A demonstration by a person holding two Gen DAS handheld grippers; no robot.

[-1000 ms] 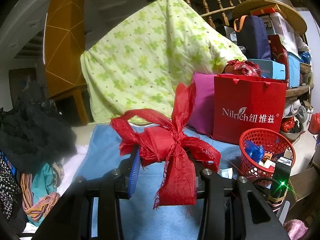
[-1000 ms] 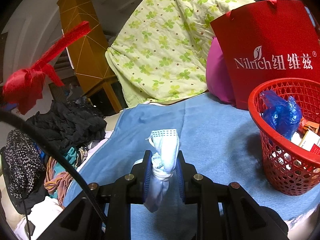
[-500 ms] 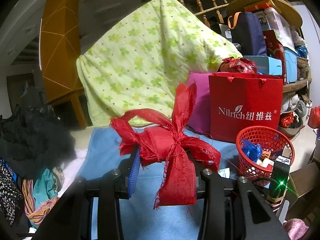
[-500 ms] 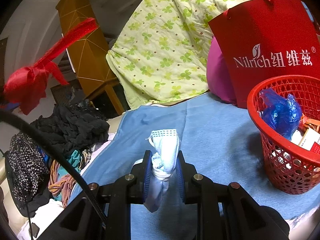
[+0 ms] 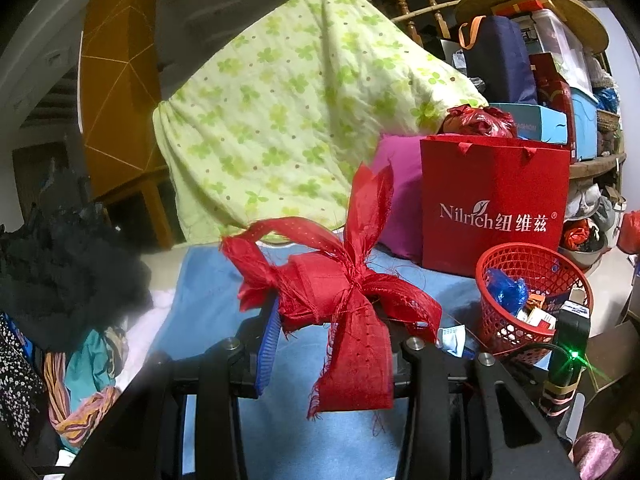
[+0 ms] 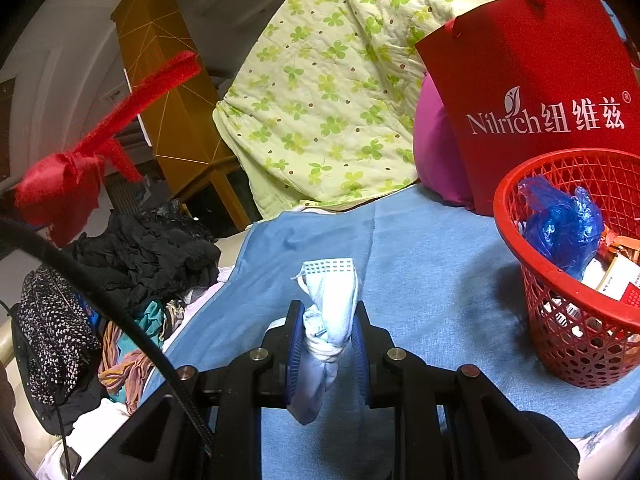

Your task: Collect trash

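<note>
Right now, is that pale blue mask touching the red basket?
Apart. The right wrist view shows the mask clamped in the right gripper, with bare blue cloth between it and the basket.

Left gripper [image 5: 334, 332]: black frame fills the lower part of its own wrist view, pointing forward and slightly downward. Blue ribbed pad of the near-side fingers [image 5: 269, 346] is visible; the opposite pad is hidden. Fingers are clamped on a frayed red ribbon bow [image 5: 344, 300], which bulges above them and hangs below.

Right gripper [image 6: 326, 344]: same black frame, same slight downward tilt. Both blue pads of its fingers [image 6: 295, 350] are visible, drawn close and pinching a knotted pale-blue face mask [image 6: 326, 320] held upright between them.

No hand or sleeve is visible in either view.
</note>
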